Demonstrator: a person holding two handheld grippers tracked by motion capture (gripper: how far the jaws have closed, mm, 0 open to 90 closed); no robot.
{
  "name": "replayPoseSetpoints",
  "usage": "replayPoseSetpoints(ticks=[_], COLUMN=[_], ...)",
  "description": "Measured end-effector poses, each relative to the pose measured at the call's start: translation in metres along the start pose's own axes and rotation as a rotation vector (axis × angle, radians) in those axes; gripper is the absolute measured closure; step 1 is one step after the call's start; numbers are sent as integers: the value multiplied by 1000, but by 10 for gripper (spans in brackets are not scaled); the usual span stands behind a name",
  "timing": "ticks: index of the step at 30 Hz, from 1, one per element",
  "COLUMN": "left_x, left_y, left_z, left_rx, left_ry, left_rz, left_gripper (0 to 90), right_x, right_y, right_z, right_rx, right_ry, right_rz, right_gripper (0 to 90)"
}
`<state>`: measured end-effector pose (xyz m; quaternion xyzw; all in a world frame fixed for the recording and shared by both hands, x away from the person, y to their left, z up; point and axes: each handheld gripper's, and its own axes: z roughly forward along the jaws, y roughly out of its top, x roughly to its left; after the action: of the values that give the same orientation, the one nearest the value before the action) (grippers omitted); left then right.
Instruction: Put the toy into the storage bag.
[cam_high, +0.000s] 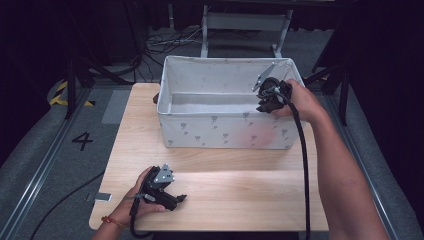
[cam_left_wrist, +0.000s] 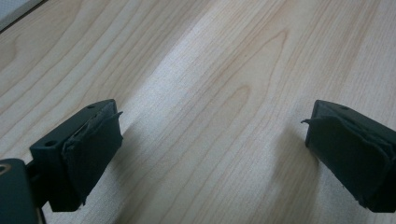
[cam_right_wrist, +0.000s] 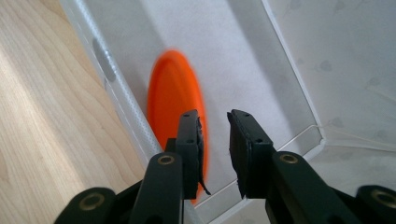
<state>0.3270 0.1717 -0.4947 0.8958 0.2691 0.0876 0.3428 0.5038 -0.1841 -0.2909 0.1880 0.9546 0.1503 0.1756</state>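
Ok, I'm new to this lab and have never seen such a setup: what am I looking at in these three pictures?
A person works at a wooden table with a hand-held two-jaw gripper in each hand. The high view looks down from above; the other two come from cameras riding on the grippers. The left gripper is low near the table's front edge, jaws wide open over bare wood, holding nothing. The right gripper hangs over a white fabric box, jaws slightly apart and empty. Beyond them, inside the box, is a blurred orange disc.
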Motion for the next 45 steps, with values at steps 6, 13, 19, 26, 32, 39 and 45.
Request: replayPoseSetpoints(ticks=[6, 13, 19, 26, 32, 39, 45], left_x=[0, 0, 0, 0, 1, 3, 4], left_y=[0, 0, 0, 0, 0, 1, 0], left_z=[0, 0, 0, 0, 1, 1, 1], left_rx=[0, 0, 0, 0, 2, 8, 9], left_ry=[0, 0, 1, 1, 15, 54, 79], left_rz=[1, 1, 0, 2, -12, -58, -82], left_gripper=[38, 38, 37, 37, 29, 5, 5], right_x=[-3, -5, 1, 15, 34, 61, 85], right_y=[-6, -19, -39, -76, -113, -156, -188], right_z=[-9, -31, -52, -81, -99, -98, -75], right_rx=[-53, -200, -319, -428, -469, -495, -446], right_ry=[-16, -28, -29, -50, -85, -109, -115], right_rz=[42, 143, 223, 271, 274, 285, 279], right_gripper=[648, 488, 394, 335, 309, 304, 304])
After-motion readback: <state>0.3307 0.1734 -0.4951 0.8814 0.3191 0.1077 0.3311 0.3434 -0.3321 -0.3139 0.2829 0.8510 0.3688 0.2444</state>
